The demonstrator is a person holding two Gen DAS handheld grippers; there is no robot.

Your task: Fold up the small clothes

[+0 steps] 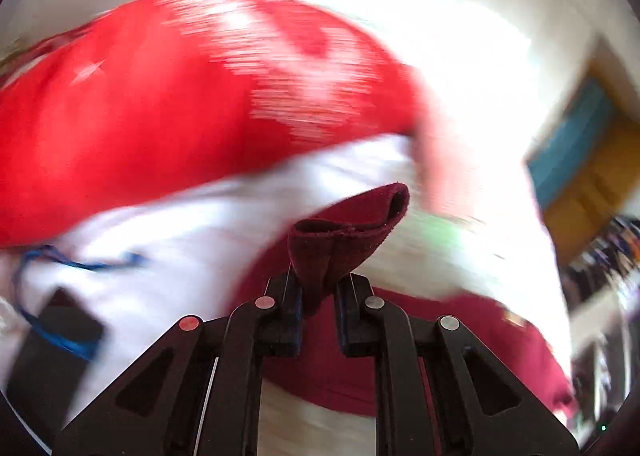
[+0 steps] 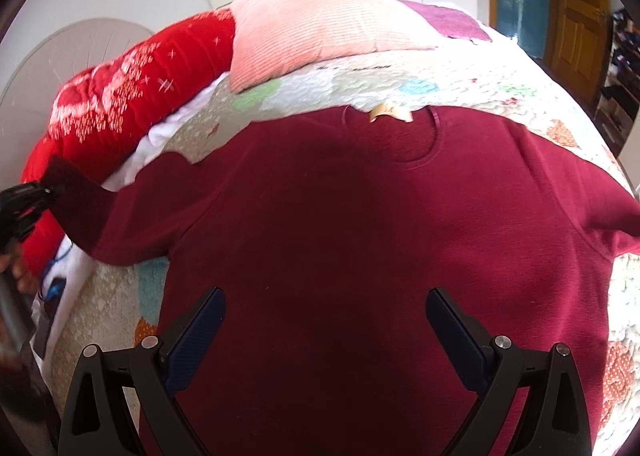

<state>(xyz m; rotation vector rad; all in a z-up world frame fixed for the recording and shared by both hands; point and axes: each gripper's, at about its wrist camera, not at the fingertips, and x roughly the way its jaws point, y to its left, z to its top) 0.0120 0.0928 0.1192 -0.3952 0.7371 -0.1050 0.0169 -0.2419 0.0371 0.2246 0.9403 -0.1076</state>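
Observation:
A dark red sweater (image 2: 360, 240) lies spread flat on a patchwork quilt (image 2: 460, 84), neck hole at the far side. My right gripper (image 2: 325, 320) is open and empty, hovering over the sweater's lower body. My left gripper (image 1: 318, 288) is shut on the cuff (image 1: 348, 232) of the sweater's left sleeve and holds it lifted; it shows at the left edge of the right wrist view (image 2: 44, 192). The left wrist view is heavily blurred.
A bright red cushion with white pattern (image 2: 132, 96) and a pink ribbed pillow (image 2: 320, 24) lie at the bed's far side. A purple cloth (image 2: 452, 18) lies behind. A yellow door (image 2: 576, 16) stands at right. A blue cord (image 1: 60, 264) lies at left.

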